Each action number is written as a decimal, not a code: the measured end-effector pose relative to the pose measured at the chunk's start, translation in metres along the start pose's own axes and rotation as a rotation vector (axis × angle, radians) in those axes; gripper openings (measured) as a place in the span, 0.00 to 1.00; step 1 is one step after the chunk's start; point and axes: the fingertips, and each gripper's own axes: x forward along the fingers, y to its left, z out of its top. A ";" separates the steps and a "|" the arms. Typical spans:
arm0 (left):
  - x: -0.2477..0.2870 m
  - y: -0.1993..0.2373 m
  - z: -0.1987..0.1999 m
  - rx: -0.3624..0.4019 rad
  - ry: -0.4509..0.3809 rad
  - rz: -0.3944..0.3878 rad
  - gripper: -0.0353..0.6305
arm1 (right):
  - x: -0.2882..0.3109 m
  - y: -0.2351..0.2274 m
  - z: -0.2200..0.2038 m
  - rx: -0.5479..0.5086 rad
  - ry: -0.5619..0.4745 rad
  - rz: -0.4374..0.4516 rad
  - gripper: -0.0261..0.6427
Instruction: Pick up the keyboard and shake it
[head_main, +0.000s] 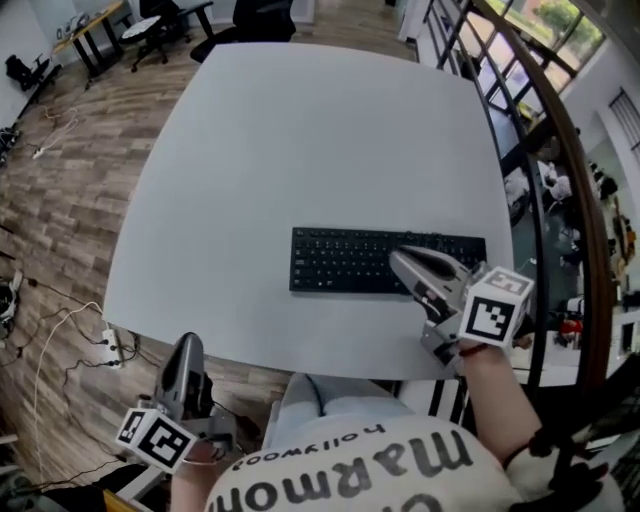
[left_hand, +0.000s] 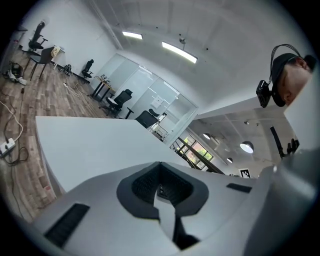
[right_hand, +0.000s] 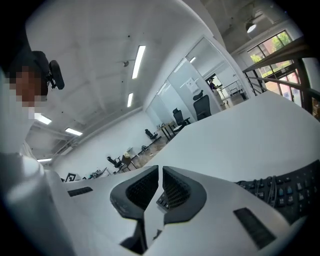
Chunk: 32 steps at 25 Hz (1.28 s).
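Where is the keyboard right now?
In the head view the black keyboard lies on the white table near its front edge, the right tongs over its right part.

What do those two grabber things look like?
Both are smooth light grey with pointed beak-like jaws, the left gripper and the right gripper. Inside sit dark bumpy pads. Each carries a white cube with black square markers. The person wears a white top with dark lettering.

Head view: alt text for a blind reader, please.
A black keyboard lies flat on a white table. The right gripper, jaws shut, shows over its right half; the left gripper, also shut, hangs off the table's near edge above the wood floor.
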 end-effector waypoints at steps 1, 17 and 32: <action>0.007 0.002 -0.001 -0.002 0.009 -0.001 0.06 | 0.006 -0.002 -0.001 -0.001 0.011 0.002 0.11; 0.135 -0.033 -0.051 -0.025 0.262 -0.093 0.06 | 0.077 -0.050 -0.005 -0.249 0.391 0.130 0.11; 0.160 -0.044 -0.091 0.059 0.483 -0.198 0.21 | 0.097 -0.060 -0.064 -0.419 0.905 0.339 0.46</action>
